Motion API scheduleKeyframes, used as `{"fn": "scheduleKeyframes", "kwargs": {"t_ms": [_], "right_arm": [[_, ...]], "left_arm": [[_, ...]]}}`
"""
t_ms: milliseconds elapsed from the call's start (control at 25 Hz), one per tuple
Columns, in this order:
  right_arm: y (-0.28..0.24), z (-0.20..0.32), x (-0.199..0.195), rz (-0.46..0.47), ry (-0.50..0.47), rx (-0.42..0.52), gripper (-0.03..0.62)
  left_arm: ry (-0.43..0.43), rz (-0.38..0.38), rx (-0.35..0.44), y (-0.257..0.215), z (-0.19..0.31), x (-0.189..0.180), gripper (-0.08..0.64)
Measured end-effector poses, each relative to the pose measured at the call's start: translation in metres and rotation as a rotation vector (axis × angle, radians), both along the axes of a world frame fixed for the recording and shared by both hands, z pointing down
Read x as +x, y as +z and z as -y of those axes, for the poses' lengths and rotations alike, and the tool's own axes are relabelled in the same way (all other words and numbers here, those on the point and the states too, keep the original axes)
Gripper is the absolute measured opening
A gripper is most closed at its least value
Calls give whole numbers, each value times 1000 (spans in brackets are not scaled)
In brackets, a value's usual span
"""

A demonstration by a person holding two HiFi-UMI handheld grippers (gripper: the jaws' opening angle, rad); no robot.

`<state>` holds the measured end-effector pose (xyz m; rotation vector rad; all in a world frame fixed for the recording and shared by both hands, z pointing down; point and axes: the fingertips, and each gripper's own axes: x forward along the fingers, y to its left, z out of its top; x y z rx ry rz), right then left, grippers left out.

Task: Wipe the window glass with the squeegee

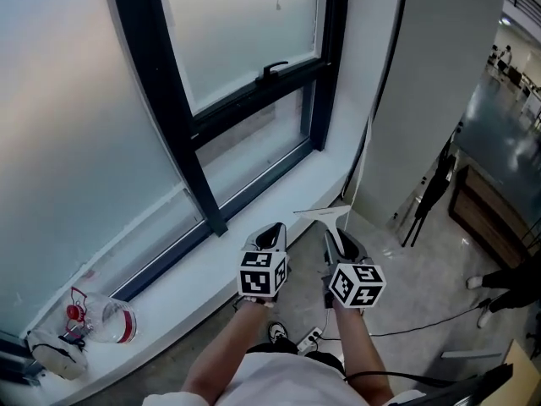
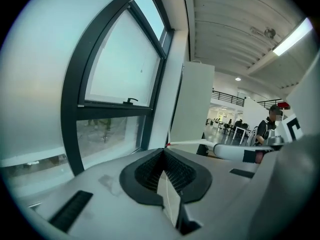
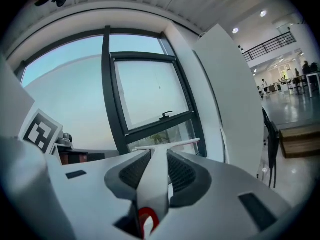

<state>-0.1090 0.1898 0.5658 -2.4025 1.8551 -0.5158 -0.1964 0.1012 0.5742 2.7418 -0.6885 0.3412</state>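
Grip is settled but wiping has not begun, by my reading. The left gripper [image 1: 272, 232] has its jaws drawn together at the tips with nothing between them, and it hangs idle over the edge of the sill [image 1: 190, 284]. Just beside it, the right gripper [image 1: 341, 242] is clamped on the handle of the squeegee [image 1: 322, 213], whose T-shaped blade points ahead toward the window and is well apart from the window glass [image 1: 245, 32]. The next move calls for raising the blade to the upper pane, laying its edge flat against the glass and drawing it down evenly, clear of the window handle [image 1: 272, 69]. On the white sill at far left lie a spray bottle [image 1: 105, 319] and a pale bundle [image 1: 54, 353]. Dark frames divide the frosted panes. To the right stands a white panel [image 1: 427, 83], then a glossy grey floor [image 1: 423, 290] with a trailing cable, opening into a large hall.
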Motion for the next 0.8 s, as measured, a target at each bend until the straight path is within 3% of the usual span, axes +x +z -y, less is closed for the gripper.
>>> {"fn": "scheduleKeyframes", "kwargs": {"t_ms": [520,800], "right_arm": [[-47,142,-2,-40,-189,76,92],[-87,231,27,-63,-287,160,92]], "left_arm": [[-166,-25,70,-54,112,6,0],[-290,-32,109,-80,188,20,0]]}}
